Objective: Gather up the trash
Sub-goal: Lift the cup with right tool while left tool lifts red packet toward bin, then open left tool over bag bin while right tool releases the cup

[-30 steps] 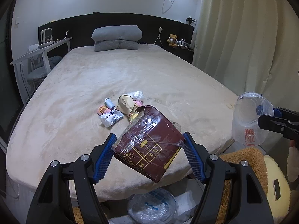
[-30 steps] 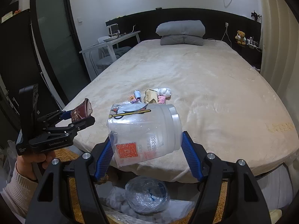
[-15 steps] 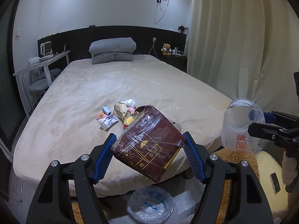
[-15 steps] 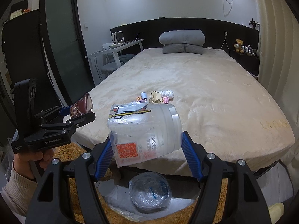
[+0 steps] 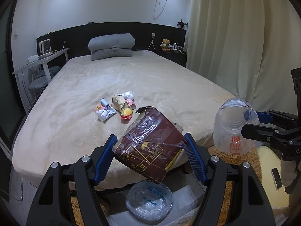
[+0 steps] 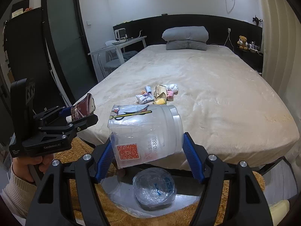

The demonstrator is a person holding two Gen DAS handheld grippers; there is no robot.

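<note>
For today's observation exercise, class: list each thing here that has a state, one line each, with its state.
Left tool: shut on dark red carton.
Dark red carton: torn open, tilted, held.
Right tool: shut on clear plastic jar.
Clear plastic jar: lidless, held sideways.
Wrappers: lying on bed.

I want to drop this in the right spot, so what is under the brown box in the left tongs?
Below the brown box, on the floor, sits a bin lined with a clear plastic bag. The bed edge lies behind the box. The bin's contents cannot be made out.
</note>
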